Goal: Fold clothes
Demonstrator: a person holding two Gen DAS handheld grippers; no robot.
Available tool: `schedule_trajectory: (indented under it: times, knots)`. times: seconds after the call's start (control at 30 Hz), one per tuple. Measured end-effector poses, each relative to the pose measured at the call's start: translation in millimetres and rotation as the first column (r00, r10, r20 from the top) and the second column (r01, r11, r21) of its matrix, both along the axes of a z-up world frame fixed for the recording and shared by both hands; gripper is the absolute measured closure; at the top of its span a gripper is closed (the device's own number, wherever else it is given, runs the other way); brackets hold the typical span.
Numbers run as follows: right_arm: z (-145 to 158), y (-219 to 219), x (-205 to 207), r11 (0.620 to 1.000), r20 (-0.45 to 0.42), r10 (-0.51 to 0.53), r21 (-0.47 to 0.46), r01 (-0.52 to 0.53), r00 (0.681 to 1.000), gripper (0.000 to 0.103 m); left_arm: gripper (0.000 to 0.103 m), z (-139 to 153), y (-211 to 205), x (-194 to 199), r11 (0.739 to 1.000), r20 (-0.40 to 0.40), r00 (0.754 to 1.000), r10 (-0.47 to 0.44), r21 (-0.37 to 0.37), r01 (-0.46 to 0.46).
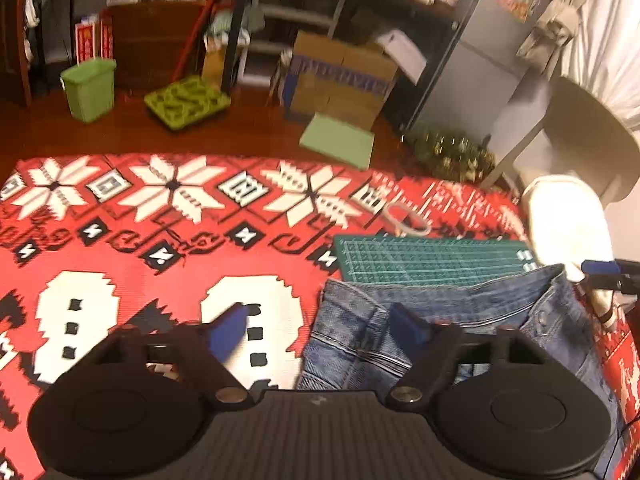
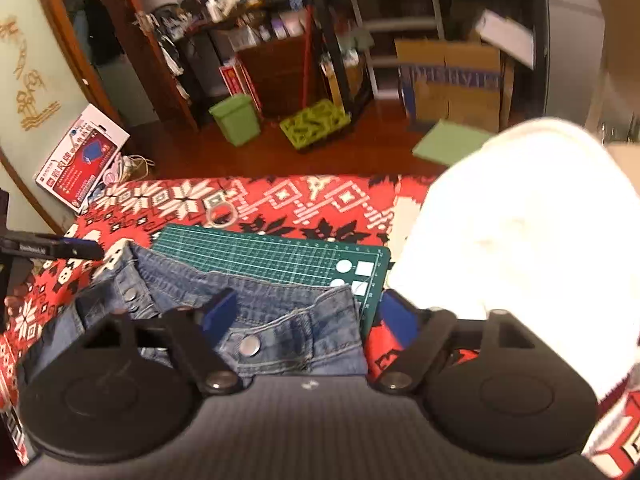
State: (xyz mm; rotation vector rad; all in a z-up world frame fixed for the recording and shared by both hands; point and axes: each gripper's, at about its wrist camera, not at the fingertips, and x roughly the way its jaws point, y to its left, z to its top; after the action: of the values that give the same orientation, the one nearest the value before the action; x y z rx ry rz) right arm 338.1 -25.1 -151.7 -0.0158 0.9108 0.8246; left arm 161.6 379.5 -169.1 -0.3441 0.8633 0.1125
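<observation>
Here, left wrist view: left gripper (image 1: 322, 326) hangs with jaws apart and nothing pinched, over the left edge of the jeans (image 1: 448, 320). Jeans lie on a red patterned blanket (image 1: 160, 248), waistband overlapping a green cutting mat (image 1: 428, 258). Right wrist view: right gripper (image 2: 310, 316) likewise released, pads clear of cloth, over the buttoned waistband end of the jeans (image 2: 260, 304). White garment (image 2: 520, 240) beside the mat (image 2: 272, 254).
</observation>
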Motion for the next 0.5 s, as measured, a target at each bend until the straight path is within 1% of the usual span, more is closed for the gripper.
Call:
schedule_trajectory:
  times: [0.03, 0.1, 0.13, 0.17, 0.23, 0.3, 0.4, 0.47, 0.5]
  knots:
    - [-4.3, 0.4, 8.0, 1.000, -0.025, -0.008, 0.004, 0.008, 1.000, 0.060, 0.036, -0.2, 1.6, 4.5, 1.000, 0.001, 1.000, -0.003, -0.010, 0.003]
    - [-12.5, -2.0, 17.8, 0.999, -0.062, -0.042, 0.006, 0.043, 0.997, 0.079, 0.040, -1.3, 4.2, 10.6, 1.000, 0.003, 1.000, 0.001, -0.016, -0.001]
    - [-15.1, -4.5, 21.2, 0.998, -0.066, -0.053, 0.012, 0.054, 0.996, 0.079, 0.051, -2.1, 4.8, 12.8, 1.000, -0.005, 1.000, 0.001, -0.006, -0.001]
    - [-17.0, -7.4, 24.0, 0.998, -0.067, -0.061, 0.021, 0.063, 0.996, 0.079, 0.064, -3.3, 5.3, 14.2, 1.000, -0.015, 1.000, -0.003, 0.009, 0.004]
    - [-21.0, -14.1, 27.4, 0.997, -0.082, -0.055, 0.053, 0.059, 0.995, 0.079, 0.073, -5.1, 4.3, 15.1, 0.999, -0.028, 0.999, -0.019, 0.028, 0.020]
    - [-29.2, -12.8, 27.0, 0.999, -0.066, -0.033, 0.021, 0.034, 0.997, 0.079, 0.073, -7.2, 2.2, 14.0, 0.998, -0.026, 0.998, -0.056, 0.026, 0.056]
    - [-47.7, -2.2, 20.8, 0.996, -0.021, -0.027, -0.082, 0.025, 0.999, 0.079, 0.073, -14.5, -5.8, 14.8, 0.994, -0.047, 0.995, -0.087, 0.058, 0.089]
    - [-55.8, 1.7, 15.4, 0.995, 0.019, -0.034, -0.089, 0.036, 0.999, 0.078, 0.073, -17.7, -9.4, 16.9, 0.993, -0.051, 0.995, -0.085, 0.078, 0.088]
    - [-58.6, 4.3, 12.2, 0.995, 0.047, -0.036, -0.091, 0.040, 0.998, 0.076, 0.073, -18.4, -11.0, 18.0, 0.993, -0.049, 0.995, -0.082, 0.086, 0.086]
